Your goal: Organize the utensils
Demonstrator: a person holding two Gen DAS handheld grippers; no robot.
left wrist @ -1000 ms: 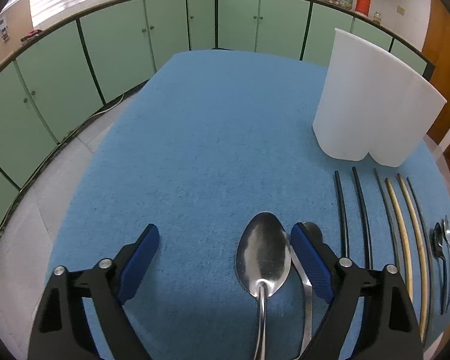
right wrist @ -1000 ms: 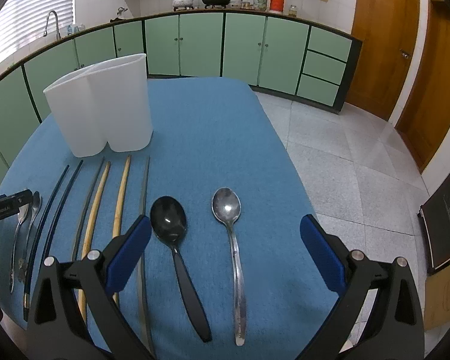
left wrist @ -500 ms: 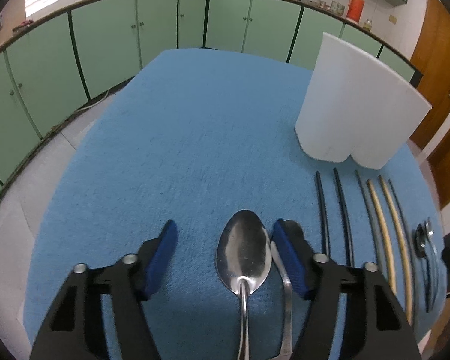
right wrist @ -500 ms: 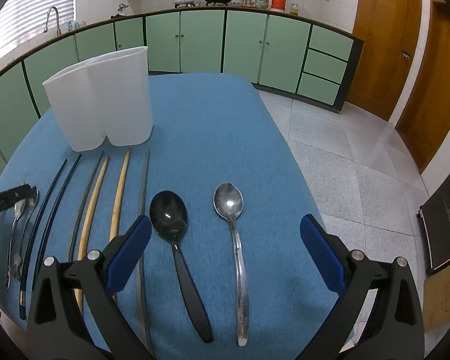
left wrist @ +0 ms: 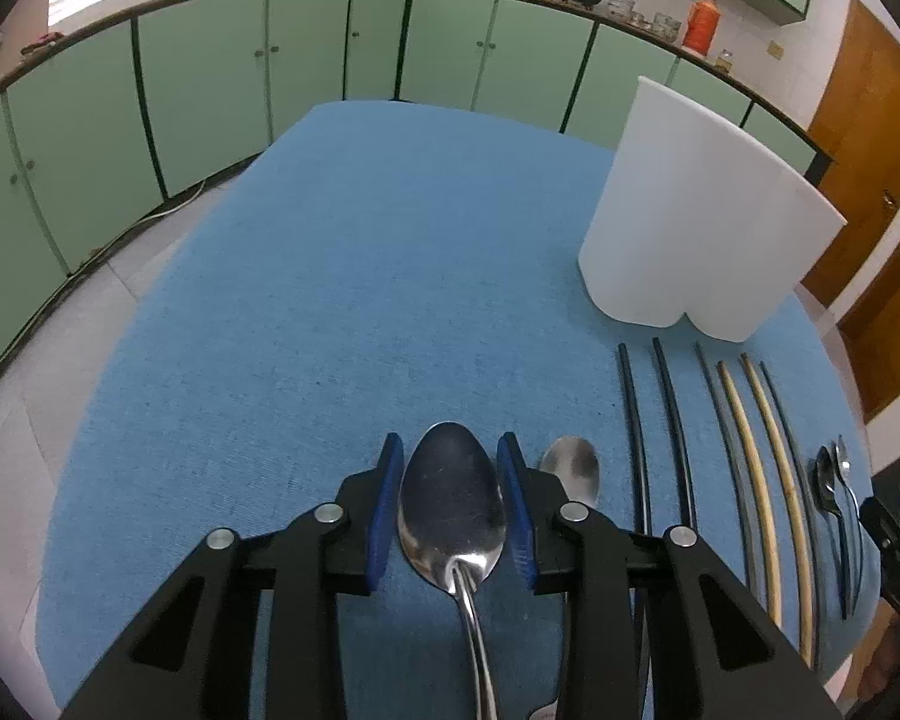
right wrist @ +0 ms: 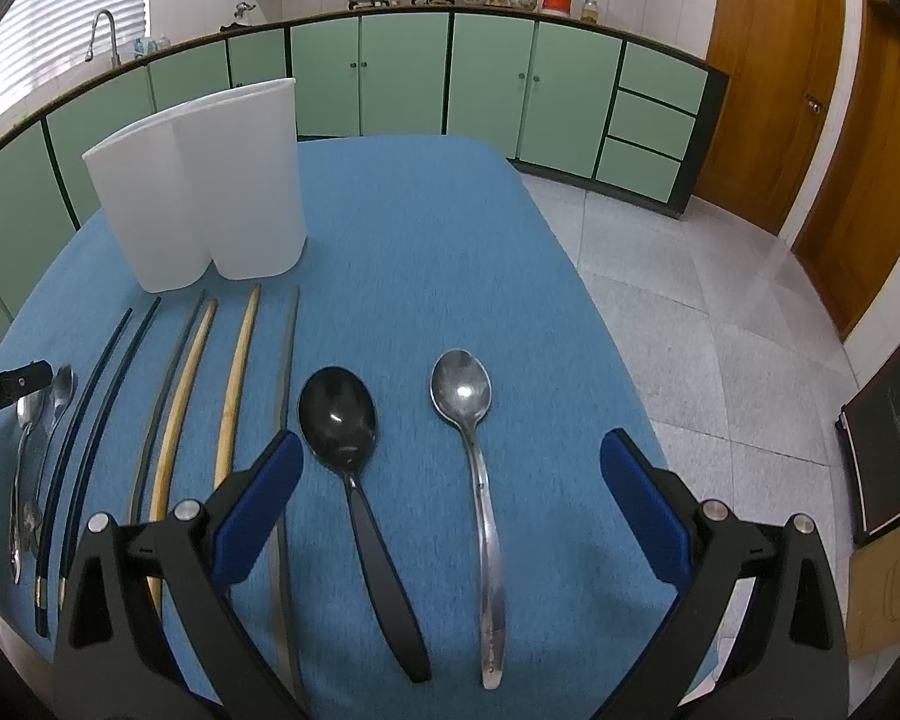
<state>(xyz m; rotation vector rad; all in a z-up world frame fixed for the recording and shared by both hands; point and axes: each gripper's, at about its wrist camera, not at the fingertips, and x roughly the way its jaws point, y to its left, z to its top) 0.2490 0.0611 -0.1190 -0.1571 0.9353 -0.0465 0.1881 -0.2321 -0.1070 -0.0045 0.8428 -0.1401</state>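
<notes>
Left gripper (left wrist: 450, 516) has just been closing around the large steel spoon's (left wrist: 452, 501) bowl; pads flank it, contact not certain. Bowl is the widest part, so easiest to catch off the flat blue table (left wrist: 342, 276). Right gripper (right wrist: 450, 498) is wide open, empty, above the black spoon (right wrist: 339, 414) and steel spoon (right wrist: 461, 387). White divided holder (right wrist: 210, 180) stands behind the chopsticks (right wrist: 180, 384), apparently the target.
</notes>
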